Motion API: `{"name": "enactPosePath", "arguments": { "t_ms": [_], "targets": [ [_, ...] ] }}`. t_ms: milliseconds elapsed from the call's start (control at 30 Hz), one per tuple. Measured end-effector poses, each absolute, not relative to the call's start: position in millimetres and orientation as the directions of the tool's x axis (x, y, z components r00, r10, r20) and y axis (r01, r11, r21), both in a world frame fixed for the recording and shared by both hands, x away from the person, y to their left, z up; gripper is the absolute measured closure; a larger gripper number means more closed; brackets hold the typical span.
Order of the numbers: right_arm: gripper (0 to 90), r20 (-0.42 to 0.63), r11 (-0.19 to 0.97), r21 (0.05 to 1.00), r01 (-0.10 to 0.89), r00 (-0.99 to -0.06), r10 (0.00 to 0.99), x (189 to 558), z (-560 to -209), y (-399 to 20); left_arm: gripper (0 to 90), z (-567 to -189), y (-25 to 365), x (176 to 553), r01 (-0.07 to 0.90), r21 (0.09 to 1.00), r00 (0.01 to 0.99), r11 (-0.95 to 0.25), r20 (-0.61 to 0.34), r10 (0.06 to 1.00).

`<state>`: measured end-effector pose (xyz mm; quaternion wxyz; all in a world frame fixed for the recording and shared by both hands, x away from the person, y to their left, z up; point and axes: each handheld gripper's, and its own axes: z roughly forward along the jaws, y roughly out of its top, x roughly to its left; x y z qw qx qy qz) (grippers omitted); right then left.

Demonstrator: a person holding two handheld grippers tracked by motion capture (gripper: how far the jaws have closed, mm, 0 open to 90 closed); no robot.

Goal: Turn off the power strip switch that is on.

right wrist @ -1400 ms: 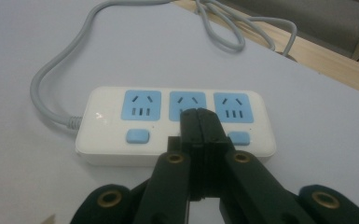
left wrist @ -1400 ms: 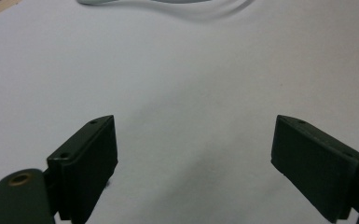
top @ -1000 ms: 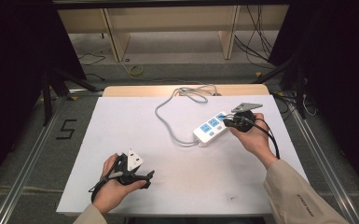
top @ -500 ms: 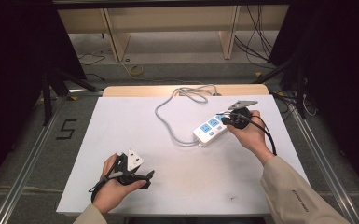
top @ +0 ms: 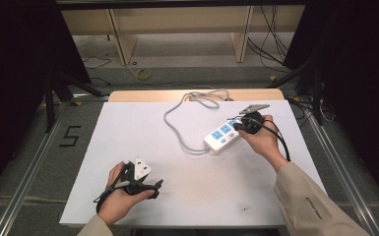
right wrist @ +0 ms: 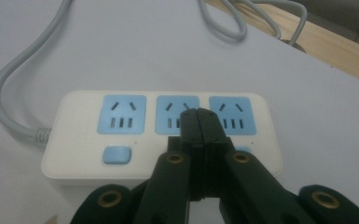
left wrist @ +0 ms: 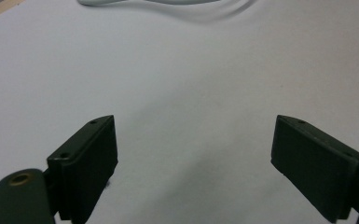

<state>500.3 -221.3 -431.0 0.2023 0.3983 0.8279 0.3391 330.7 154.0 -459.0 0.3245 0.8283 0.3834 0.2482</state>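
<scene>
Your right gripper (right wrist: 199, 122) sits pinched together over the power strip (top: 222, 136).

Its grey cord (top: 178, 124) loops toward the surface's (top: 128, 128) far edge; your left gripper (left wrist: 193, 158) gapes wide near you, nothing between.

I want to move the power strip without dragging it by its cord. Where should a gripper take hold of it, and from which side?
Grip the power strip across its narrow width, jaws on the two long side walls, coming down from above near the middle. It lies flat, sockets up, so those walls are free. Its cord leaves the left end, so stay clear of that end. The right gripper, now shut over it, would have to open first.
</scene>
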Motion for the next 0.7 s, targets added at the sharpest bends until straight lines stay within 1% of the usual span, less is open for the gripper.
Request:
{"name": "enactPosePath", "arguments": {
  "t_ms": [700],
  "targets": [
    [90.0, -0.056, 0.475, 0.682, 0.556, -0.607, 0.793, 510.6, -443.4, -214.0, 14.3, -459.3, 153.9, 330.9, 0.474, 0.729, 0.582, -0.494, 0.162, 0.797]
  ]
}}
